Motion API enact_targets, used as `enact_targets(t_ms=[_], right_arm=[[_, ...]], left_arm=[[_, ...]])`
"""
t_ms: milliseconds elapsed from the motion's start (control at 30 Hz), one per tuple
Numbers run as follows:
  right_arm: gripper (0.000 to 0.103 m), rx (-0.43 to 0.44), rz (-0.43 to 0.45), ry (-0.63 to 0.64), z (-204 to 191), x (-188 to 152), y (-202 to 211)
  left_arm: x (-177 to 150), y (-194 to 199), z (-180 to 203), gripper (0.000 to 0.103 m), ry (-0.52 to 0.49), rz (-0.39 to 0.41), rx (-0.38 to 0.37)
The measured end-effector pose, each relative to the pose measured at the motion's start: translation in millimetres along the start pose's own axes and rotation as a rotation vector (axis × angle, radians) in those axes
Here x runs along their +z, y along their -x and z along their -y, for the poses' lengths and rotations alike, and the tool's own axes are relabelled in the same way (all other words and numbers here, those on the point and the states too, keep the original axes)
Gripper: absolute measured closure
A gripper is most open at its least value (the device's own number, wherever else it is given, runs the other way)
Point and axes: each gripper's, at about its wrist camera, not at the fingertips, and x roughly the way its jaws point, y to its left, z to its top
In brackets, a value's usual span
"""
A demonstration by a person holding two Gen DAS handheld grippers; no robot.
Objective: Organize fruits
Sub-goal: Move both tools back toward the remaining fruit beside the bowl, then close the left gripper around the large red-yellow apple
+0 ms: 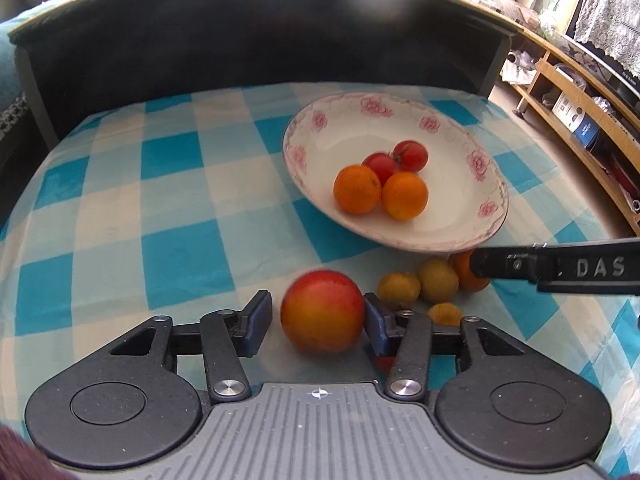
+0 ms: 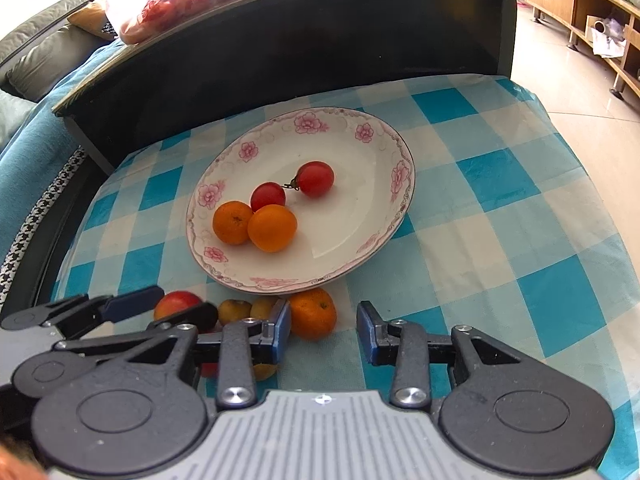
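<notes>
Left gripper [image 1: 318,322] jaws spread, red-yellow apple [image 1: 323,311] between them, touching right pad. Right gripper [image 2: 323,334] jaws spread, orange [image 2: 312,313] just beyond left pad, near plate [image 2: 376,248].

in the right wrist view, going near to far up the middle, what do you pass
right tongs → orange on the cloth → plate rim → front orange in the plate → stemmed tomato → dark table edge
</notes>
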Motion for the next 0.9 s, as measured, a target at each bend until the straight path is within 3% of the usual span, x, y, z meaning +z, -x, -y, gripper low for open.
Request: enact_targets(t_ms=[900], right_arm=[[0.056,0.087,-0.035,-0.064,2,1,-15]], left_arm=[[11,-9,-6,0.048,0.021,0.042,-0.004]])
